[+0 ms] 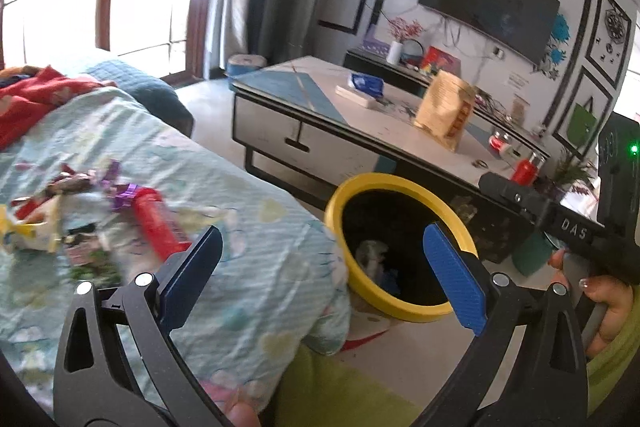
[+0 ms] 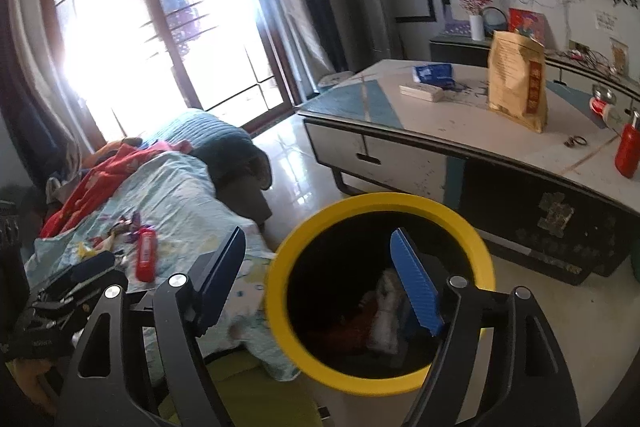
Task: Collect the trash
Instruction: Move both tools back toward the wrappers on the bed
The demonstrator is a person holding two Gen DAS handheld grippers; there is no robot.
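Both tongs, ours, stand released with nothing between the pads: left tongs (image 1: 324,273) spread wide over the bed's near edge, right tongs (image 2: 320,281) above the bin mouth. We note the trash pile (image 1: 76,211) on the pale blue bedspread (image 1: 240,227): crumpled wrappers, purple foil, one red tube (image 1: 160,227), blurred. Yellow-rimmed black bin (image 2: 380,291) sits on the floor right of the bed, scraps inside. Far right, a surface (image 2: 460,131) carries a tan bag (image 2: 516,83).
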